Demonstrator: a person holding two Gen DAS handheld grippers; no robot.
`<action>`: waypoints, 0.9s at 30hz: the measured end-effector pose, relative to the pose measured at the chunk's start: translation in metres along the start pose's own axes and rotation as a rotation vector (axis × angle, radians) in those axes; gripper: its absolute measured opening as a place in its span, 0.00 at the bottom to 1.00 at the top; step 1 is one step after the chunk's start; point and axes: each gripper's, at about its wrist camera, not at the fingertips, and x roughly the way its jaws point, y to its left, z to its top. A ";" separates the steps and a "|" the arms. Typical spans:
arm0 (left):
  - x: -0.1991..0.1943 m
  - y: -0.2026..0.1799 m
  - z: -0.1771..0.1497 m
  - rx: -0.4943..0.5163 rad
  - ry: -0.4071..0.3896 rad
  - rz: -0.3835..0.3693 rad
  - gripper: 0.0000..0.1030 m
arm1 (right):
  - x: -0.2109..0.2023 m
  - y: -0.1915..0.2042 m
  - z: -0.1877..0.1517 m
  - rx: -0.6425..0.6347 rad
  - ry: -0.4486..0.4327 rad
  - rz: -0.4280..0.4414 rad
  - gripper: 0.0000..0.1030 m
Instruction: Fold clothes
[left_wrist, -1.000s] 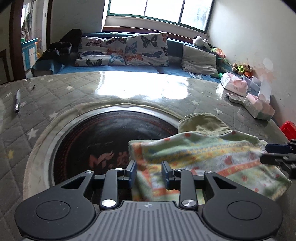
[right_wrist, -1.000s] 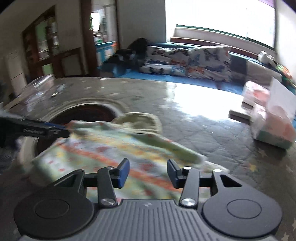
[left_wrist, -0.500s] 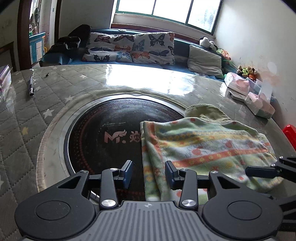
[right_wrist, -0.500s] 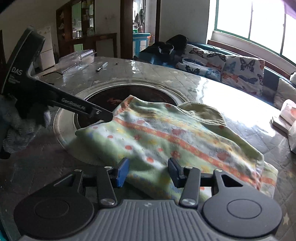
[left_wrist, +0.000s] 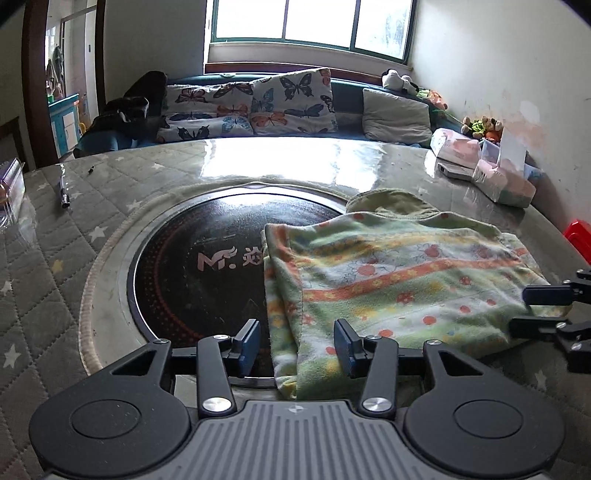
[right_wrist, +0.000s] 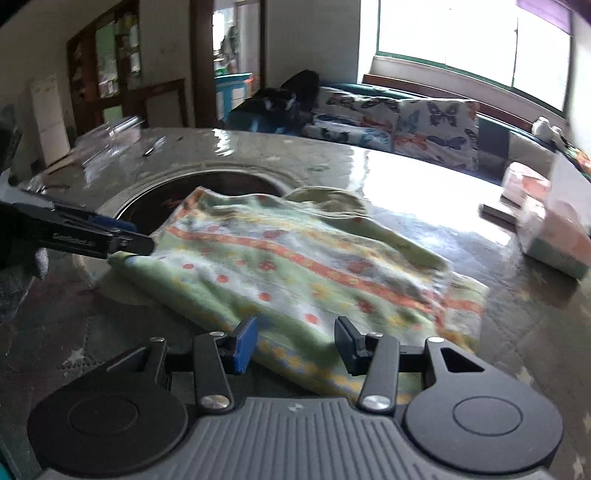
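Quilted star-print counter with round black glass inset. Left gripper: jaws wide, straddling the near corner of the folded garment. Right gripper: jaws wide, over the garment's near edge. Garment: green fleece, orange stripes, lying flat, partly over the inset. Beyond: tissue packs, butterfly cushions, window.
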 end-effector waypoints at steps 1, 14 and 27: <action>0.000 0.001 -0.001 -0.001 0.001 0.003 0.47 | 0.000 -0.005 -0.003 0.011 0.010 -0.015 0.45; 0.001 0.011 -0.001 -0.061 0.019 -0.008 0.48 | -0.017 -0.035 -0.018 0.080 0.021 -0.045 0.40; 0.002 0.023 0.000 -0.110 0.038 -0.040 0.47 | -0.010 -0.007 0.008 -0.044 0.040 0.016 0.40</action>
